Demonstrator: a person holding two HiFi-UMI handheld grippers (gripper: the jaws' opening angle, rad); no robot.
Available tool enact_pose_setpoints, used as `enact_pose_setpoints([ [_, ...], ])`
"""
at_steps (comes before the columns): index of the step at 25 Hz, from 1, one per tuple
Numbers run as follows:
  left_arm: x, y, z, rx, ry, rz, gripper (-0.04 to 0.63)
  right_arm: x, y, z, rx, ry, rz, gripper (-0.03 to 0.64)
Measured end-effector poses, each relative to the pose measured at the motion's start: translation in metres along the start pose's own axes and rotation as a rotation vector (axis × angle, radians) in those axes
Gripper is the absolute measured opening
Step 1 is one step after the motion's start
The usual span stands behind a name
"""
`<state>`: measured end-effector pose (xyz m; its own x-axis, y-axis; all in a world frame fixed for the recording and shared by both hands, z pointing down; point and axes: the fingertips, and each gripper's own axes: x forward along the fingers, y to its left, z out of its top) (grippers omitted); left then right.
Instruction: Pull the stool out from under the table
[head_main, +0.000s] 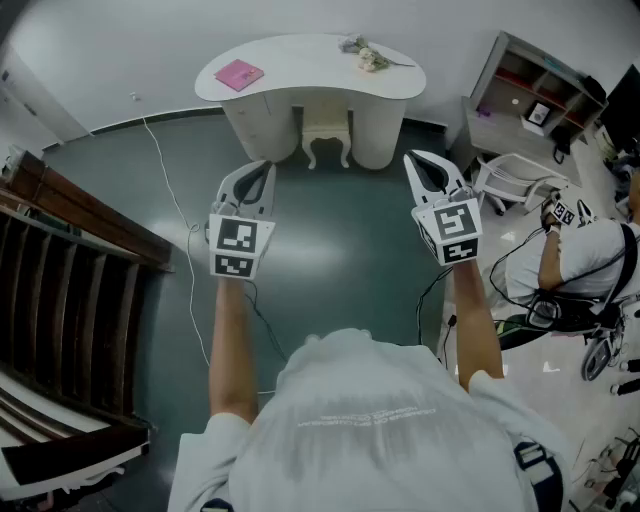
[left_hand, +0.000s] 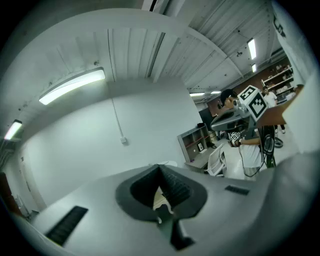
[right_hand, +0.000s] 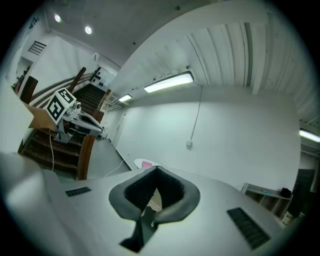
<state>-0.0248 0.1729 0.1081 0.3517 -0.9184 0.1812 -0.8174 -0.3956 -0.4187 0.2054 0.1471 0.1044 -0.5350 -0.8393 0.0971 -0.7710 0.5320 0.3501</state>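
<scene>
A cream stool (head_main: 327, 140) with curved legs stands tucked under the white kidney-shaped table (head_main: 310, 75) at the far wall. My left gripper (head_main: 262, 166) hovers above the dark floor short of the table's left side, jaws shut and empty. Level with it, short of the table's right side, my right gripper (head_main: 416, 158) is also shut and holds nothing. In the left gripper view the closed left gripper (left_hand: 159, 168) points toward the table, and a sliver of cream shows through the gap below the tips. The right gripper view shows the closed right gripper (right_hand: 157, 170) below the table edge (right_hand: 139, 163).
A pink book (head_main: 239, 74) and a small bunch of flowers (head_main: 368, 57) lie on the tabletop. A white cable (head_main: 172, 195) runs across the floor at left. Dark wooden stairs (head_main: 70, 290) fill the left side. At right are a shelf unit (head_main: 530, 90), a white chair (head_main: 508, 180) and another person (head_main: 590, 260).
</scene>
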Motion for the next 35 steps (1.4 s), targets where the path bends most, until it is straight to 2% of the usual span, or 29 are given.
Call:
enact_pose_setpoints([
  [11,0.024,-0.027,-0.012,-0.015,0.050,0.023,0.017,0.004,-0.031,-0.030,0.114,-0.044,0.027,0.015],
  [16,0.042,-0.025,-0.021,-0.023,0.070,0.020,0.017,0.023,-0.034,-0.038,0.112,-0.042,0.065,0.015],
  [26,0.133,0.055,-0.074,-0.077,0.086,0.015,0.017,0.134,-0.043,-0.063,0.089,0.037,0.061,0.015],
  [35,0.257,0.148,-0.115,-0.097,0.121,-0.065,0.017,0.277,-0.073,-0.072,0.062,0.134,0.002,0.015],
])
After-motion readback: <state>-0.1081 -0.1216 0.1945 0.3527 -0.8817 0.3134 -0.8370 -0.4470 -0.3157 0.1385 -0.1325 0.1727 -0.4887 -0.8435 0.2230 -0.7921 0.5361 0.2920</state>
